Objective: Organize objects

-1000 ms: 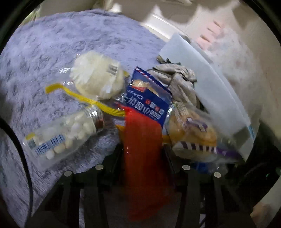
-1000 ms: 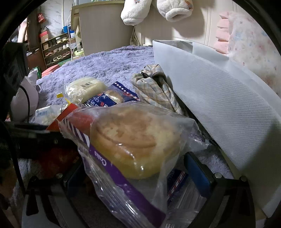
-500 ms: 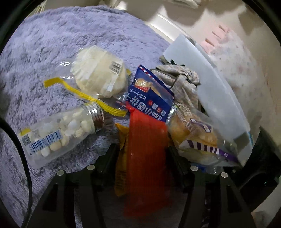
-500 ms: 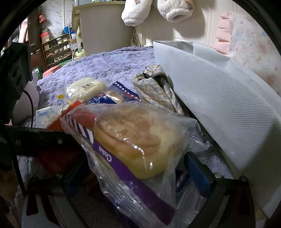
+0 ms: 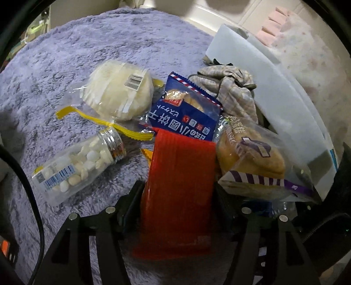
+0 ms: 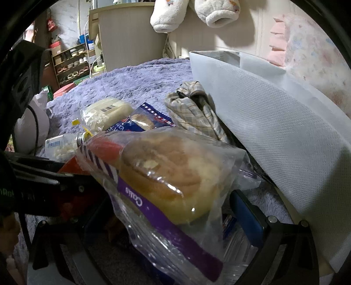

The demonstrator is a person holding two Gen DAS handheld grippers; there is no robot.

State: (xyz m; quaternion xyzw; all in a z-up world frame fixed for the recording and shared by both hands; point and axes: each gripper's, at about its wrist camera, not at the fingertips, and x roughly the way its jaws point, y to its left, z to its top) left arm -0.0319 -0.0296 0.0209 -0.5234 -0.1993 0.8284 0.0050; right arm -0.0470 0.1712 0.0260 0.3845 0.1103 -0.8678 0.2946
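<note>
Beside red packet point(image 5: 179, 175), tablet bottle point(image 5: 76, 164) — blue biscuit pack point(image 5: 186, 114), bagged bun point(image 5: 252, 157) crowding

You are in a home — shaggy purple rug point(image 6: 136, 81) underfoot, shoe rack point(image 6: 71, 63) with slippers by the wall, plush slippers point(image 6: 193, 13) hanging above, pink floral bedding point(image 6: 318, 57) alongside.

left wrist view: looks steeply down, close over fluffy purple rug point(image 5: 109, 43).
right wrist view: lower, closer, facing the room.
shared: clear-bagged round bread point(image 5: 252, 157) point(image 6: 175, 175).
</note>
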